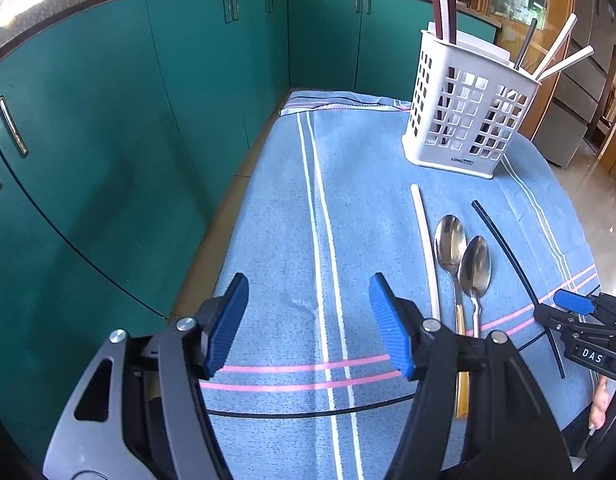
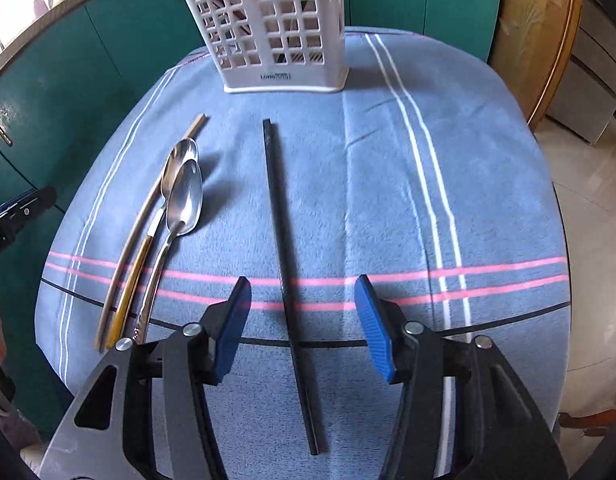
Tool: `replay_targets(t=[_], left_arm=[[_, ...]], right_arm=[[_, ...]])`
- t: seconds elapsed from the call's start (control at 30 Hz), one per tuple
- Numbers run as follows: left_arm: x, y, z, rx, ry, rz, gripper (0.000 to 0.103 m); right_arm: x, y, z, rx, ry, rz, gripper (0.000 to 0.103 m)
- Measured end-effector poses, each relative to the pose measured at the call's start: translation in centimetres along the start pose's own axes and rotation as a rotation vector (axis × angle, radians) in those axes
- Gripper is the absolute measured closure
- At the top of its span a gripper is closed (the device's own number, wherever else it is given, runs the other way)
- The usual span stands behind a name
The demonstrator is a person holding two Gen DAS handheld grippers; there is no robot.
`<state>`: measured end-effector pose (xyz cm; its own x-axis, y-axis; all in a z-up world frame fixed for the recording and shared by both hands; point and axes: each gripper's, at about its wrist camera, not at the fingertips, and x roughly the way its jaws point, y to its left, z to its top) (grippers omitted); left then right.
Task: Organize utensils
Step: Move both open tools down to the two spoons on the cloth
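Black chopstick (image 2: 286,240) lengthwise between open right gripper (image 2: 303,322) fingers

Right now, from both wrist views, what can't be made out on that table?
- Handle ends of the two spoons: left wrist view, hidden behind the left gripper; right wrist view, behind the right gripper.
- Top of the white caddy: right wrist view, cut off by the upper edge.
- Lower parts of the utensils standing in the caddy: both views, screened by its lattice wall.
- Black chopstick contact with the right gripper: it lies between the pads, apparently untouched.
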<state>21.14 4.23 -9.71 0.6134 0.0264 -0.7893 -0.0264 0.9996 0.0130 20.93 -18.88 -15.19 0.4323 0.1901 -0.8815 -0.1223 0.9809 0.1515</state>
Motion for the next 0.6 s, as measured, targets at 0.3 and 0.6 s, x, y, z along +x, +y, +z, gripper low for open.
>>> replay_targets(t=[0.3,0.6], left_arm=[[1.5,-0.7,-0.2,-0.001,0.032,-0.025,0.039],[2.6,-2.3,-0.2,0.028,0.052,-0.050,0.038]], right_arm=[[0.2,-1.0,0.0,0.035,0.000,0.002,0.050],[0.4,0.5,1.9,0.023,-0.025,0.123,0.053]])
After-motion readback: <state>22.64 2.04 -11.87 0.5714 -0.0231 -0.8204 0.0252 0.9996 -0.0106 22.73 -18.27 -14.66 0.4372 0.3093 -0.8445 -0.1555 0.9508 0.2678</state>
